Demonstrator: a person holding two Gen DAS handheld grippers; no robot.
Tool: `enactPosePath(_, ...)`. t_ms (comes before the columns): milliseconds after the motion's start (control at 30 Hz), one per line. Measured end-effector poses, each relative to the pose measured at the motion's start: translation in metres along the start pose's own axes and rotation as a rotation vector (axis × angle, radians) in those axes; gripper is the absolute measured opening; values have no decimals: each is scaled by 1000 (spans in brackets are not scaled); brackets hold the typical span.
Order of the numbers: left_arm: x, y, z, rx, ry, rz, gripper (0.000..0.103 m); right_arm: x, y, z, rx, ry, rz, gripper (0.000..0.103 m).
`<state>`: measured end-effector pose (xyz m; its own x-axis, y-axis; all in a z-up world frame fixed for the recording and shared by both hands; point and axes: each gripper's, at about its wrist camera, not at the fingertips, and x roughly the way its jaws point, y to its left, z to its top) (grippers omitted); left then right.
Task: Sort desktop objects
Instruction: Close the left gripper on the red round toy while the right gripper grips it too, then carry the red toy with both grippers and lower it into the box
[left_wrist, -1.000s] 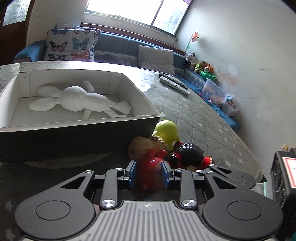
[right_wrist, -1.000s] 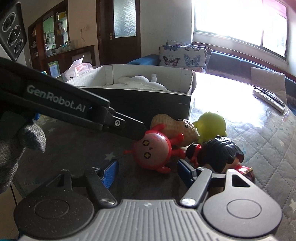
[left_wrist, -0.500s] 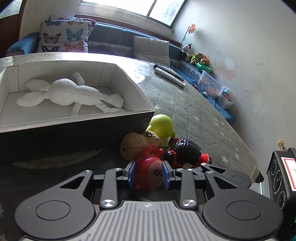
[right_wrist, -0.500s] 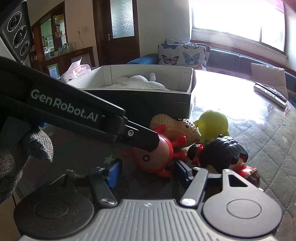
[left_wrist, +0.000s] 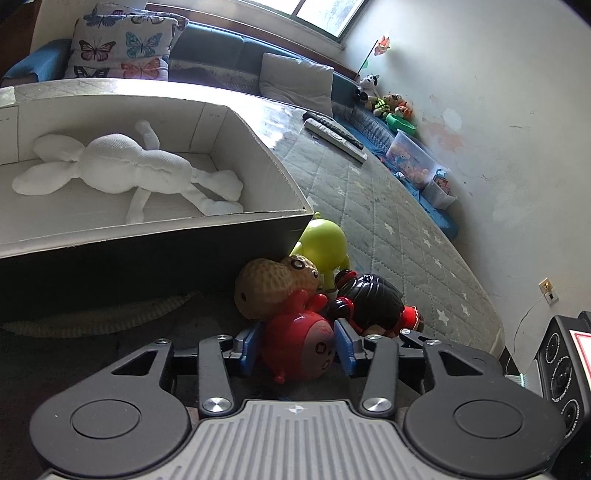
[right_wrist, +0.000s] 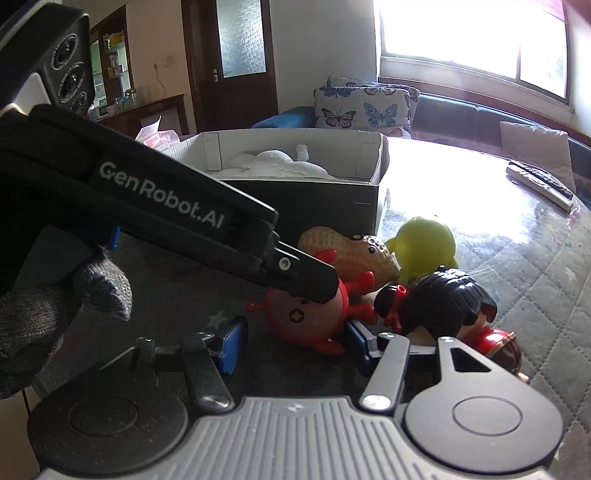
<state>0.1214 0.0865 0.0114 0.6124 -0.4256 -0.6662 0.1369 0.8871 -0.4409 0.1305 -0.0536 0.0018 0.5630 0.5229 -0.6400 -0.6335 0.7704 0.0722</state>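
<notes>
A round red toy (left_wrist: 299, 343) lies on the table, gripped between the blue pads of my left gripper (left_wrist: 297, 345), which is shut on it. It also shows in the right wrist view (right_wrist: 306, 317) under the left gripper's black arm. Behind it lie a tan peanut toy (left_wrist: 275, 286), a lime green toy (left_wrist: 325, 245) and a black-haired doll (left_wrist: 373, 301). My right gripper (right_wrist: 291, 341) is open and empty, just in front of the red toy, its right finger beside the doll (right_wrist: 443, 299).
A cardboard box (left_wrist: 155, 230) with a white plush rabbit (left_wrist: 125, 166) stands behind the toys; it also shows in the right wrist view (right_wrist: 369, 195). Two remote controls (left_wrist: 334, 134) lie far back on the quilted table cover. A sofa with cushions runs beyond.
My left gripper has lifted the red toy slightly and tipped it, so its face now turns up towards the camera. The right gripper has held nearly still.
</notes>
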Motion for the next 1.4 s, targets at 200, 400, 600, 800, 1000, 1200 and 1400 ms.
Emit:
enactPosePath(200, 3, -1, -2, -1, 3, 5, 50, 0, 0, 0, 3, -5, 0, 57)
enactPosePath(400, -7, -10, -7, 40, -29, 29, 50, -7, -1, 2, 3, -17, 7, 49)
enactPosePath(600, -24, -17, -5, 68, -67, 26, 49, -20, 3, 10, -19, -48, 15, 47)
enactPosePath(800, -47, -21, 16, 91, -145, 31, 49, -28, 3, 37, -49, -103, 34, 46)
enactPosePath(1000, -55, -10, 51, 67, -204, 38, 49, -15, 2, 78, -112, -134, 42, 46)
enactPosePath(1200, -45, 18, 86, 9, -212, 41, 49, 12, -2, 115, -143, -104, 63, 46)
enactPosePath(1400, -23, 56, 104, -79, -180, 24, 49, 52, -7, 142, -163, -21, 86, 46)
